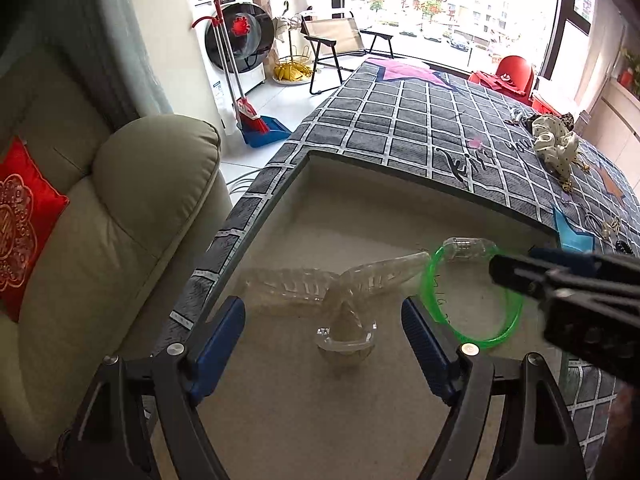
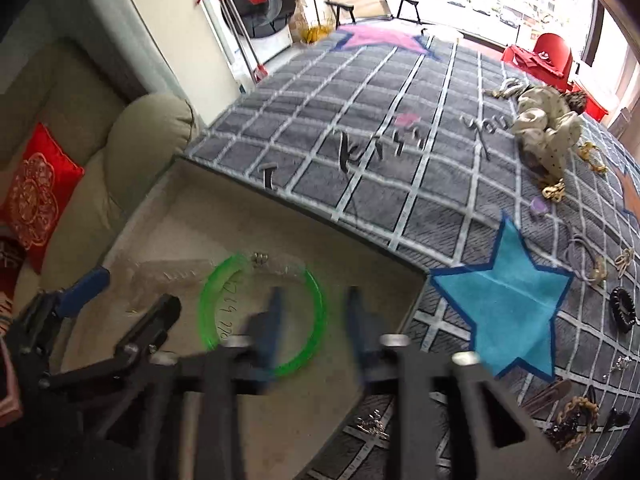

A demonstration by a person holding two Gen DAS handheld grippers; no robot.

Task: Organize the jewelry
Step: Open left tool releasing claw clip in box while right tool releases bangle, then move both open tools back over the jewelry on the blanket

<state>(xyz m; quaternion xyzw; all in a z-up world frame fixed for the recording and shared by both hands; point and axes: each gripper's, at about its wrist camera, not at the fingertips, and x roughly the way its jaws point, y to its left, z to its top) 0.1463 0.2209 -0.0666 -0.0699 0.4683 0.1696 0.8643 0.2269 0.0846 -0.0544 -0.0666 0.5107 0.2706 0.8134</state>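
Observation:
A beige tray (image 1: 400, 184) with a dark rim lies on the grid-patterned cloth. In it stands a clear plastic jewelry stand (image 1: 346, 332) with ribbed arms spreading left and right. A green bangle (image 1: 472, 292) sits at the end of the stand's right arm; whether it hangs there or rests on the tray floor I cannot tell. My left gripper (image 1: 320, 312) is open, its blue pads on either side of the stand's stem and clear of it. My right gripper (image 2: 313, 300) is blurred and open over the green bangle (image 2: 262, 312), whose right edge passes between the fingers without being pinched.
Loose jewelry lies on the cloth to the right: gold chains (image 2: 554, 192), a black spiral hair tie (image 2: 622, 308), a polka-dot scrunchie (image 2: 548, 128), clips and a chain bracelet (image 2: 576, 408). A blue felt star (image 2: 508, 312) adjoins the tray. A beige sofa (image 1: 120, 208) stands to the left.

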